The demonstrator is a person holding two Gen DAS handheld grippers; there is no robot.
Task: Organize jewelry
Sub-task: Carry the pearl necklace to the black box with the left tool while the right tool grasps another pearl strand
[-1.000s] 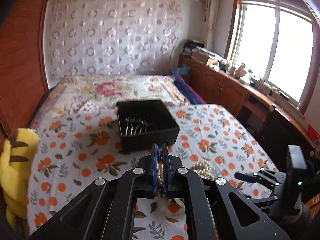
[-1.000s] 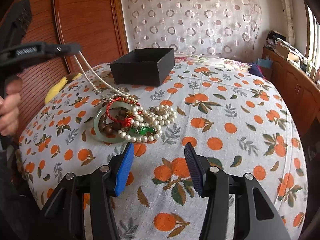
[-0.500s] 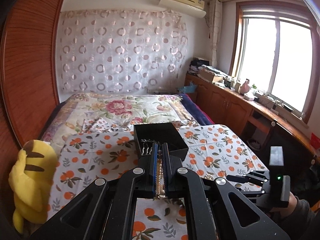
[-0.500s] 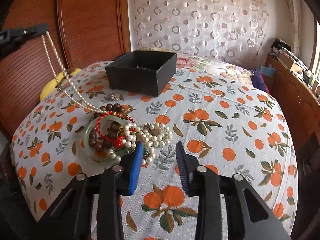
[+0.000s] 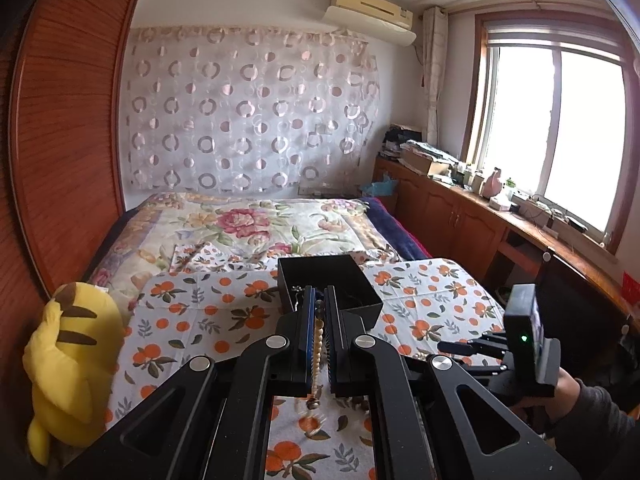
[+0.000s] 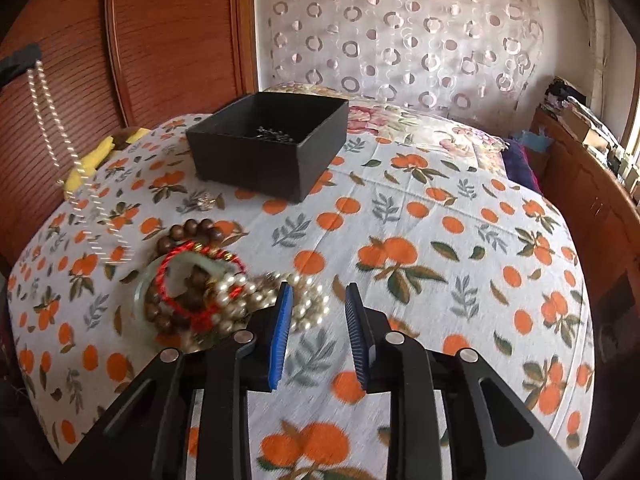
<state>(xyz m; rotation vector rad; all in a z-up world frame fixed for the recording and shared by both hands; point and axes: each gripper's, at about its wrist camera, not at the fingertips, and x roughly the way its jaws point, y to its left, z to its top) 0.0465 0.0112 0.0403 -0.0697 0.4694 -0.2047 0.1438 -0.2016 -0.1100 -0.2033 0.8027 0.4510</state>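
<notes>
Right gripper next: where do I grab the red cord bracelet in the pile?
Take the red cord bracelet at its raised upper arc, coming down from above with the right gripper. That arc stands clear over the jade bangle; its lower part is tangled with pearls and wooden beads.

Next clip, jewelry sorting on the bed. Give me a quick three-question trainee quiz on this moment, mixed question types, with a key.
1. True or false: the left gripper is shut on the pearl necklace.
2. What lies between the right gripper's blue pads?
A) the red cord bracelet
B) nothing, only tablecloth beyond
C) the black box
3. Fill in: the wooden bead bracelet lies ____ the black box.

Key:
1. True; the strand hangs from its pads.
2. B; the jaws have just been closing, with the jewelry pile beside its left pad.
3. Outside, on the orange-print cloth.
</notes>
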